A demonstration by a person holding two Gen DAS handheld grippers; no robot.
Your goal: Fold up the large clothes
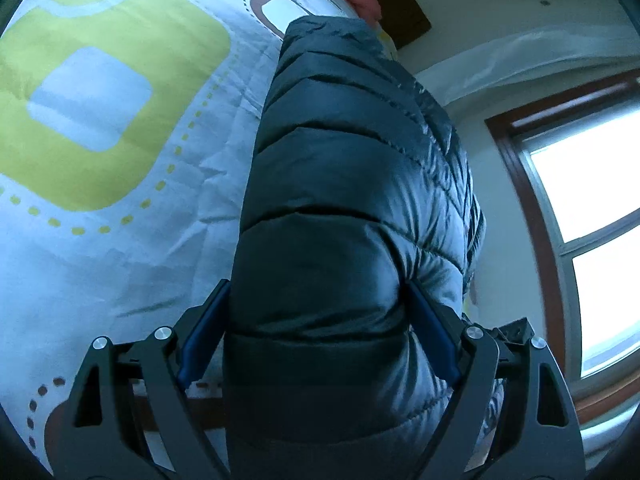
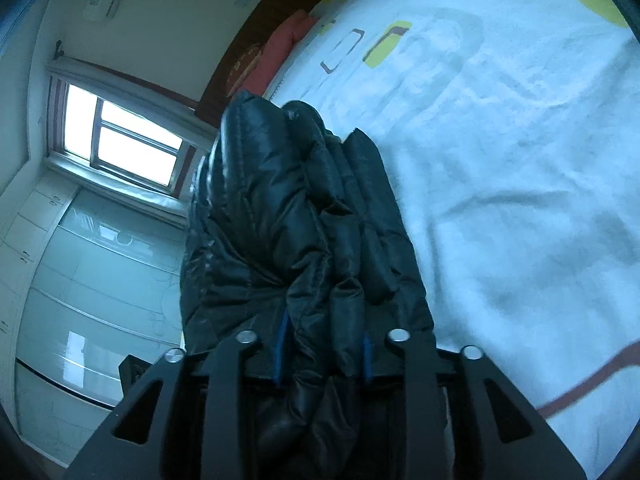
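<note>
A black quilted puffer jacket (image 1: pixel 344 200) is lifted off the bed. My left gripper (image 1: pixel 316 304) is shut on a thick padded section of it, blue pads pressing both sides. In the right wrist view the same jacket (image 2: pixel 296 220) bunches up between the jaws, and my right gripper (image 2: pixel 324 344) is shut on a gathered fold of it. The jacket stretches away from both grippers toward the head of the bed. The rest of the jacket is hidden behind its own bulk.
The bed is covered by a white sheet (image 1: pixel 120 240) with green and brown square patterns, also seen in the right wrist view (image 2: pixel 500 160). A red pillow (image 2: pixel 284 48) lies at the dark headboard (image 1: pixel 400 4). A window (image 2: pixel 120 136) and pale cabinets (image 2: pixel 88 280) line the wall.
</note>
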